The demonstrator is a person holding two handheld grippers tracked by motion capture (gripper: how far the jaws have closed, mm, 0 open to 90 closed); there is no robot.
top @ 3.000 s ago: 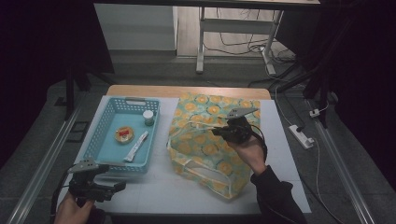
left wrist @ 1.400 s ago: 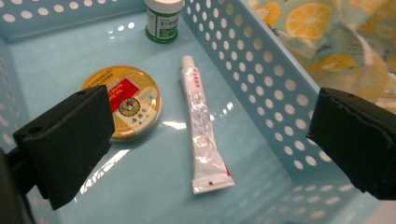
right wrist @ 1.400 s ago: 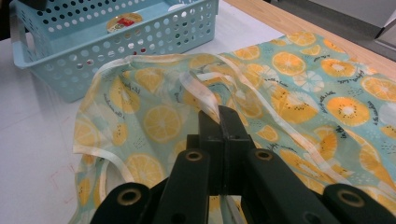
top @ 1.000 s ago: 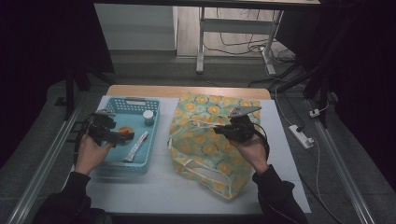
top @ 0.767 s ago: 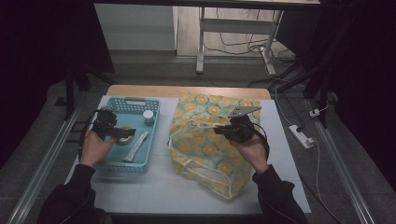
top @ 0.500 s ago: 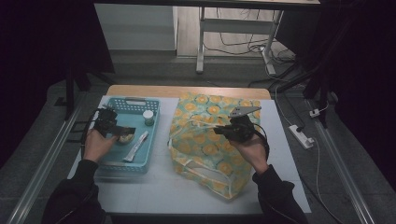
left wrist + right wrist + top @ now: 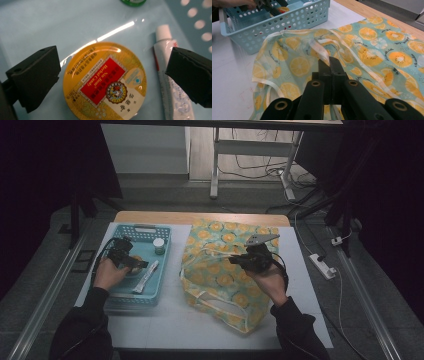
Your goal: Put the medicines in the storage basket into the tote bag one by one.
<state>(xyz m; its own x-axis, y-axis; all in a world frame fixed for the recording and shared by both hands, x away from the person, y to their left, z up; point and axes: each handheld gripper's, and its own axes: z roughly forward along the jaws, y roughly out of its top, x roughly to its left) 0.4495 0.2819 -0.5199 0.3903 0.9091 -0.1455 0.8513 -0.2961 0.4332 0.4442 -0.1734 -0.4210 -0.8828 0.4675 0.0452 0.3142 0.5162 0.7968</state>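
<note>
left gripper (image 7: 131, 262) poised over the round yellow tin (image 7: 105, 81), which lies flat, lid up, on the floor of the blue basket (image 7: 162, 270) at the left of the table (image 7: 170, 325). in the left gripper view the tin sits directly between the two black jaws, which stand wide and clear of its rim on both sides; neither pad touches it. the tin is round, so it offers no long axis to align with; the relation that matters is that it lies straight ahead of and below the gripper, centred in the gap. a white tube (image 7: 172, 82) lies just beside the tin, partly under the jaw on that side, its long axis running roughly along that jaw, and a small green-capped jar (image 7: 159, 246) stands farther back in the basket. judged from this, a short descent and a squeeze would take the tin, though the jaw near the tube may catch it. right gripper (image 7: 239, 261), well apart over the fruit-print bag (image 7: 225, 280), has its jaws pressed together on a strip of the bag's pale handle (image 7: 322, 53). the left hand is the nearer to the tin.
</note>
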